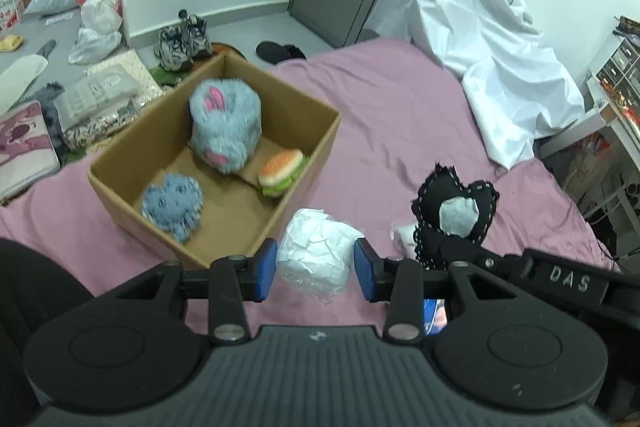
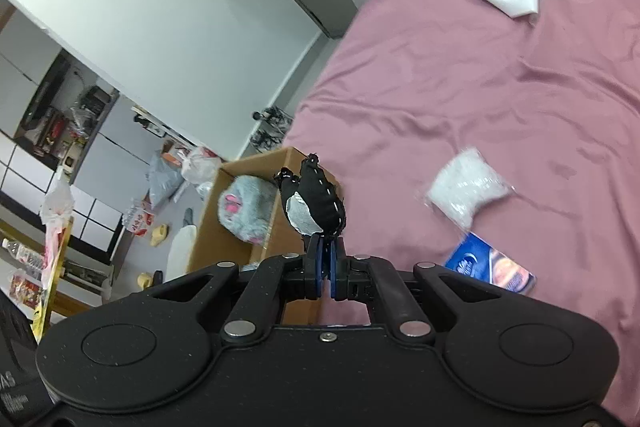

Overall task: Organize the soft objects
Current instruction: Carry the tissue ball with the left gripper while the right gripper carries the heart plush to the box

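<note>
A cardboard box on the pink bed holds a big grey-blue plush, a small grey-blue plush and a plush burger. My left gripper is open with its blue pads on either side of a white crumpled soft bundle; I cannot tell whether the pads touch it. My right gripper is shut on a black heart-shaped cushion with a grey patch and holds it in the air near the box. The cushion also shows in the left wrist view.
A white bagged soft pack and a blue packet lie on the pink bed sheet. A white sheet is heaped at the bed's far end. Shoes, bags and cushions lie on the floor left of the bed.
</note>
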The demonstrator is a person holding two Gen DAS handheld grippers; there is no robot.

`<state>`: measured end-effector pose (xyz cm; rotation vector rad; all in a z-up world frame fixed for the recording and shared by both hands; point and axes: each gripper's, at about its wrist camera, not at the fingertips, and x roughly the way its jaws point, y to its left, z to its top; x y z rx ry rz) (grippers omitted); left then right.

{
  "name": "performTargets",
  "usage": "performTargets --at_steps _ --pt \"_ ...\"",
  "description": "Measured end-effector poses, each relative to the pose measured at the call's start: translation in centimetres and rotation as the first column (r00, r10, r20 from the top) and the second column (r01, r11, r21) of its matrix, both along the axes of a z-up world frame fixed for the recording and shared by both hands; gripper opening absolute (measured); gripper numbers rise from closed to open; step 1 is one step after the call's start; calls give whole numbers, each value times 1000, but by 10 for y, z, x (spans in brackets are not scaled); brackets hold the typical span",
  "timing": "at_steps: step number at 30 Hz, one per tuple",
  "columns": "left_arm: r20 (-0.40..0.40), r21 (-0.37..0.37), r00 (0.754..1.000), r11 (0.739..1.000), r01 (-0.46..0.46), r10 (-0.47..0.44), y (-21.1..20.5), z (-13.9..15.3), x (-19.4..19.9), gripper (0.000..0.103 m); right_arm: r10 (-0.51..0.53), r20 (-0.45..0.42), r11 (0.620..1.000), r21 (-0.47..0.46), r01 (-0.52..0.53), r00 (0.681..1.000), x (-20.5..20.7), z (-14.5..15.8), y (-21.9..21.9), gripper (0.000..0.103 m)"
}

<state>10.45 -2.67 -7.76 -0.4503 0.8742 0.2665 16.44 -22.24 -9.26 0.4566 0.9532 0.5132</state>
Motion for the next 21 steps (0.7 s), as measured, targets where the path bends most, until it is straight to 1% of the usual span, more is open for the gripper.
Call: performTargets --at_steps 11,21 --pt "44 17 997 998 -58 57 34 19 2 41 23 81 999 24 -25 996 -3 12 4 3" --pt "59 6 995 996 -87 86 61 21 2 41 39 147 999 23 -43 988 -5 16 10 3"
